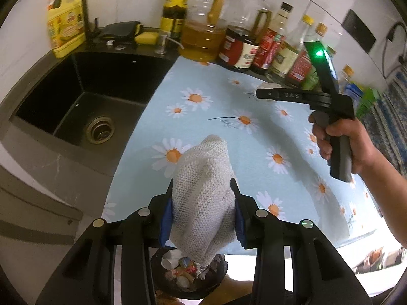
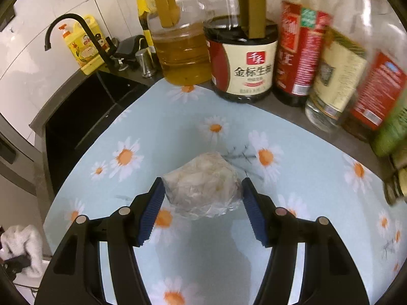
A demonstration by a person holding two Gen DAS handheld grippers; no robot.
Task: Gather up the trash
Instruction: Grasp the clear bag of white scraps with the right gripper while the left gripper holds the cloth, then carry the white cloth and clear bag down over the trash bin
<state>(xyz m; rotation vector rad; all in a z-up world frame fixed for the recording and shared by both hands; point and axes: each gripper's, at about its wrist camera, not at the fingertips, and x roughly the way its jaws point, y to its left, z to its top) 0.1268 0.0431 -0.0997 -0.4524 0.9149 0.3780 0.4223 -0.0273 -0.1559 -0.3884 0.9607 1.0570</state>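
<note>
Your left gripper [image 1: 203, 203] is clamped tight on a grey knitted cloth [image 1: 203, 178], held above the trash bin [image 1: 188, 274] at the counter's edge. Your right gripper [image 2: 203, 198] stands about half open, pads either side of a crumpled plastic wad [image 2: 203, 185] on the daisy-print mat [image 2: 305, 190]; whether they press it, you cannot tell.

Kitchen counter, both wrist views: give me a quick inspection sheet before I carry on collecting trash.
Surface: pale blue daisy-print mat beside black sink.
Job's things: crumpled clear plastic wad on the mat; full black trash bin below the counter edge.
Clutter: row of oil and sauce bottles along the wall.
Grippers: left gripper shut on white knitted cloth; right gripper straddles the wad, pad contact unclear.
Cables: black cord on the wall.
Surroundings: white tiles.
</note>
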